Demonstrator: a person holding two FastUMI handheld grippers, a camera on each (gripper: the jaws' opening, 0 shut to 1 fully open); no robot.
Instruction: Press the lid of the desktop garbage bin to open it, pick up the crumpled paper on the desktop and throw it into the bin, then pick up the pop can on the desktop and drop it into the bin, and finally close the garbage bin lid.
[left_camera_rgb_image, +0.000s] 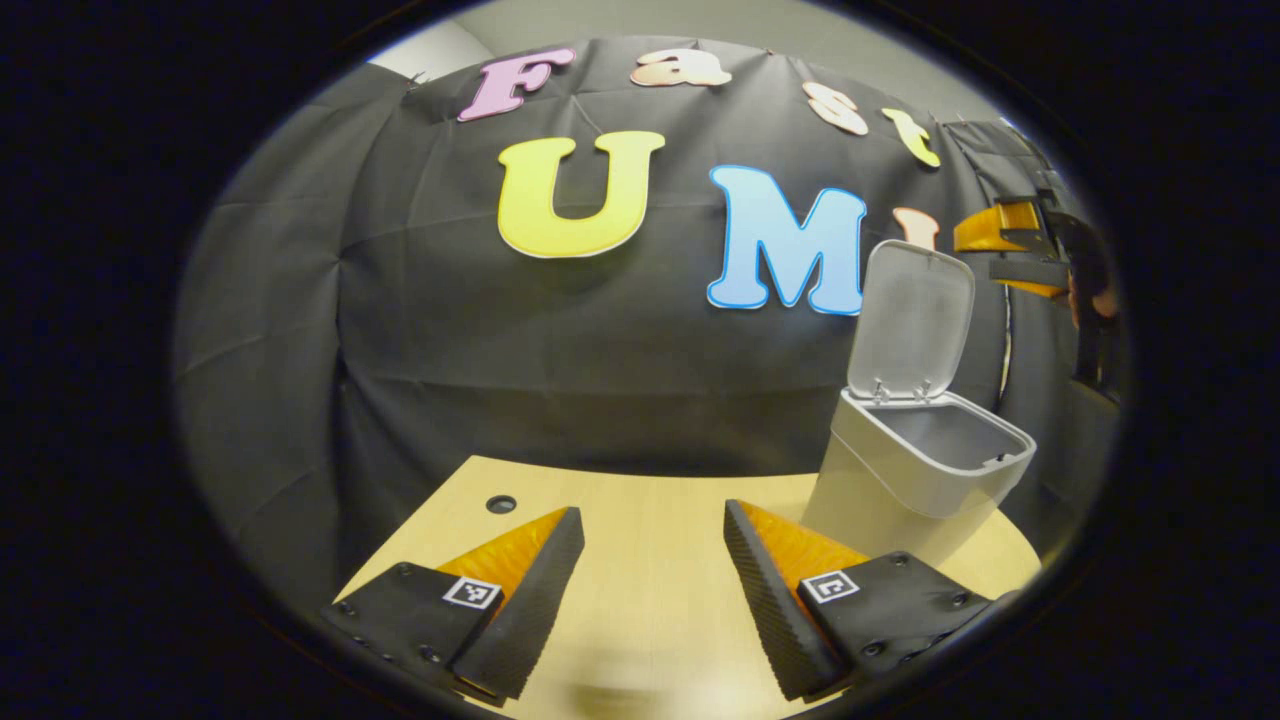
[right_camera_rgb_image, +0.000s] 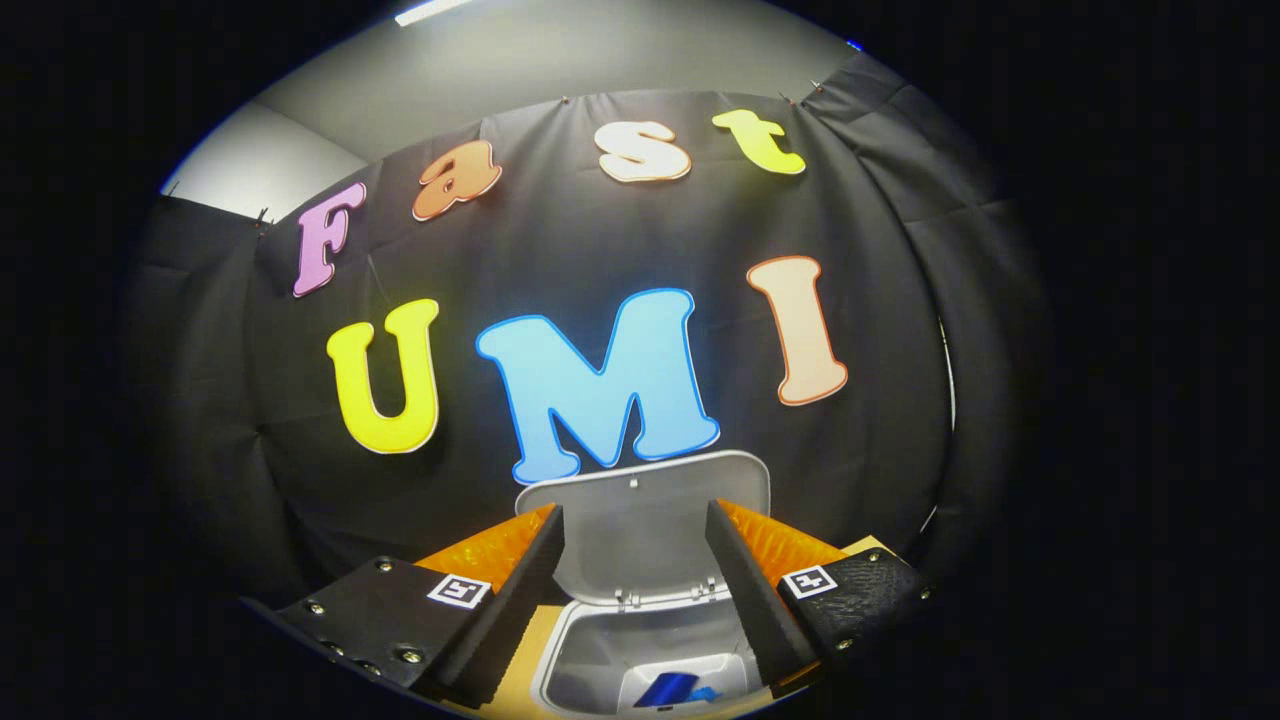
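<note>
In the left gripper view the left tongs (left_camera_rgb_image: 652, 545) stand wide apart with nothing between the fingers, poised above the pale wooden counter (left_camera_rgb_image: 640, 590). Ahead and to the right of them stands the garbage bin (left_camera_rgb_image: 915, 470), its lid (left_camera_rgb_image: 912, 320) swung up and back, the mouth open; the right finger hides part of the bin's base. A small dark hole (left_camera_rgb_image: 501, 504) in the counter lies just beyond the left finger. Far to the right, above the bin, the other tongs (left_camera_rgb_image: 1030, 245) show at the edge of sight, too cut off to judge their gap. In the right gripper view the right tongs (right_camera_rgb_image: 635, 545) are spread wide and hold nothing, hovering over the open bin (right_camera_rgb_image: 650, 660), with the raised lid (right_camera_rgb_image: 645, 520) directly beyond the fingers. Inside the bin, below the tips, lies a blue and white object (right_camera_rgb_image: 672, 688), possibly the pop can, though it is partly cut off.
</note>
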